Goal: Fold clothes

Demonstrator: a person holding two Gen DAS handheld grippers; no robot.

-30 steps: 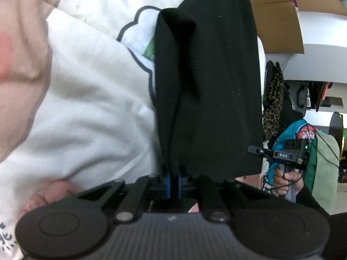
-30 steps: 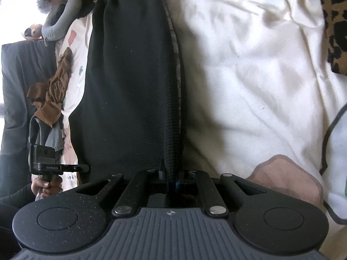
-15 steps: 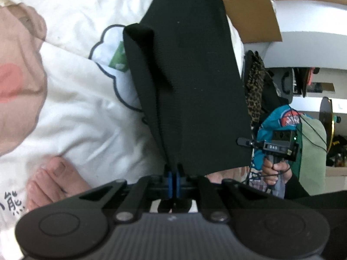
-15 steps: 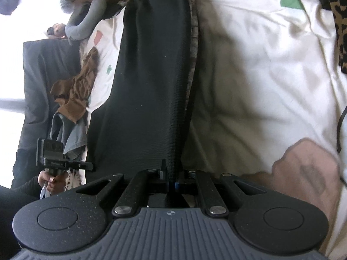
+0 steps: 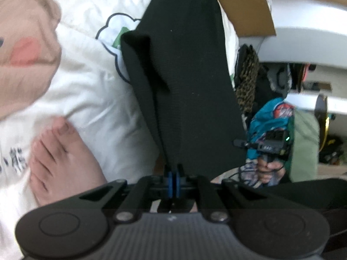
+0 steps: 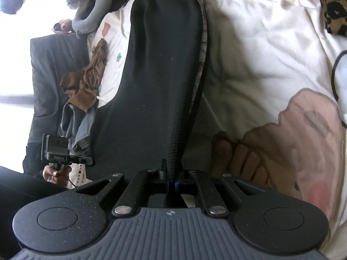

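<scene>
Our left tongs (image 5: 172,174) are clenched on an edge of the black garment (image 5: 190,86), the blue pads pressed together with cloth pinched between them. Just left of these tongs a bare foot (image 5: 63,158) rests on the white bedsheet (image 5: 91,99). From the pinch the garment runs straight ahead, lifted over the sheet, with a narrower flap folded along its left side. To the right and farther off we see the other gripper's handle held in a hand (image 5: 267,165), and beyond it a heap of clothes (image 5: 269,117) and a cardboard box (image 5: 245,6).

Our right tongs (image 6: 170,174) are likewise clamped on the same black garment (image 6: 160,75) — a fold of it rises between the fingers and spreads wide ahead, its far end gathered. Just right of these tongs lie toes (image 6: 238,158) on the printed bedsheet (image 6: 260,54). To the left, a hand (image 6: 56,171) grips the other handle; farther ahead on that side lie brown and grey clothes (image 6: 84,86), and a leopard-print cloth (image 6: 334,6) sits far off to the right.
</scene>
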